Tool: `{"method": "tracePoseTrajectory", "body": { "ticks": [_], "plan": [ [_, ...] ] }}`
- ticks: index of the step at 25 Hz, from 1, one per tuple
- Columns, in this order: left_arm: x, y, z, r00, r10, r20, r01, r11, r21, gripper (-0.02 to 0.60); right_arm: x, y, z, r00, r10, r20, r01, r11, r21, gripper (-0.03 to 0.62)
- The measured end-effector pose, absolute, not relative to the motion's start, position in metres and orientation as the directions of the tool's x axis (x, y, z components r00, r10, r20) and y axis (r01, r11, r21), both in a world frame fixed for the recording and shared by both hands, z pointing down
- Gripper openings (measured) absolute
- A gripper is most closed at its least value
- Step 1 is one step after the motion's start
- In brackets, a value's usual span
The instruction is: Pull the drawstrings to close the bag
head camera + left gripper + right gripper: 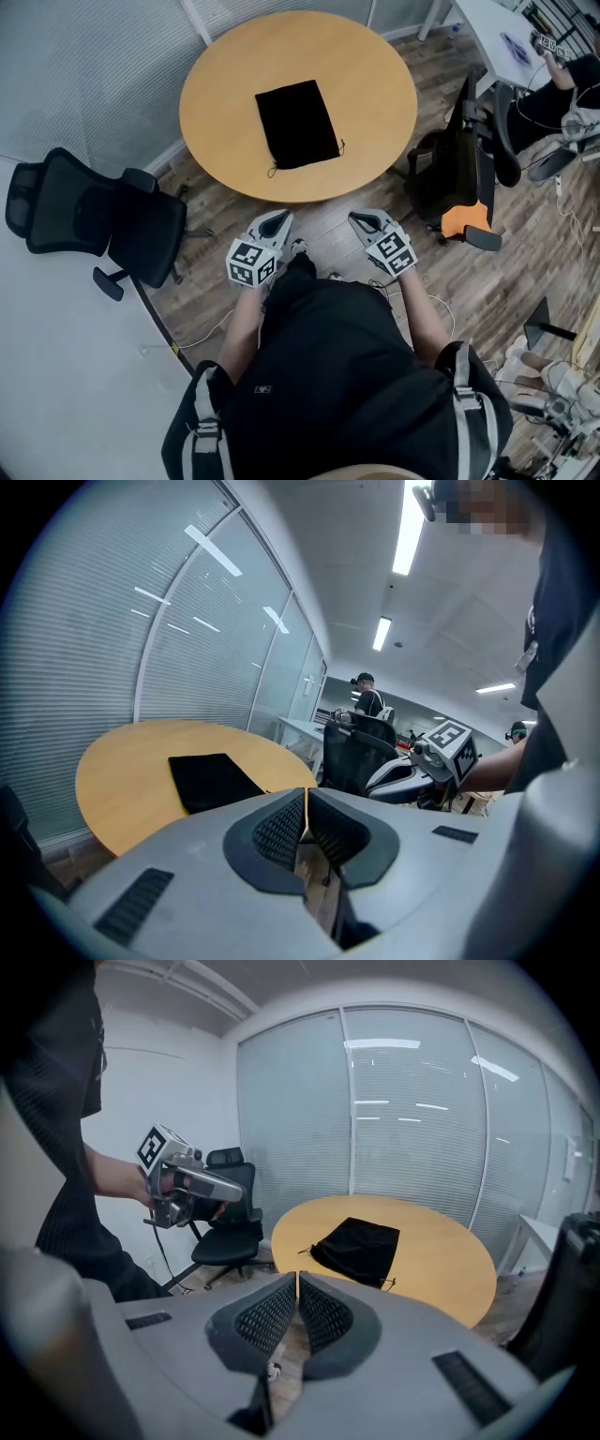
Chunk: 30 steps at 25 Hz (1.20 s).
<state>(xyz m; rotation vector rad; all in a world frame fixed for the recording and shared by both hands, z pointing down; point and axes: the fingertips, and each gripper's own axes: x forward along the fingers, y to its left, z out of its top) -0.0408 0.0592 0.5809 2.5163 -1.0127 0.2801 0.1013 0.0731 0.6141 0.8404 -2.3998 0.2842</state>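
A flat black drawstring bag (297,123) lies on the round wooden table (375,84), its mouth toward me, with thin strings showing at both near corners. The bag (211,780) shows left of the jaws in the left gripper view, and the bag (358,1249) shows beyond the jaws in the right gripper view. My left gripper (275,222) and right gripper (364,221) hang side by side above the floor, short of the table's near edge. Both are shut with nothing between the pads.
A black office chair (89,216) stands at the left of the table, another black chair with an orange seat (464,178) at the right. Frosted glass walls curve behind the table. A white desk (506,37) and a seated person are at the far right. Cables lie on the wood floor.
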Motion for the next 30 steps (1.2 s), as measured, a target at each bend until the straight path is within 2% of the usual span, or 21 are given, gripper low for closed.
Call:
{"method": "tracePoseTrajectory", "body": {
  "ticks": [30],
  "plan": [
    [-0.101,-0.050,0.602,0.778,-0.535,0.330,-0.624,-0.716,0.312,0.020,0.041,-0.015,0.640,-0.544,-0.551,0.633,-0.673,0.737,0.063,0.066]
  ]
}}
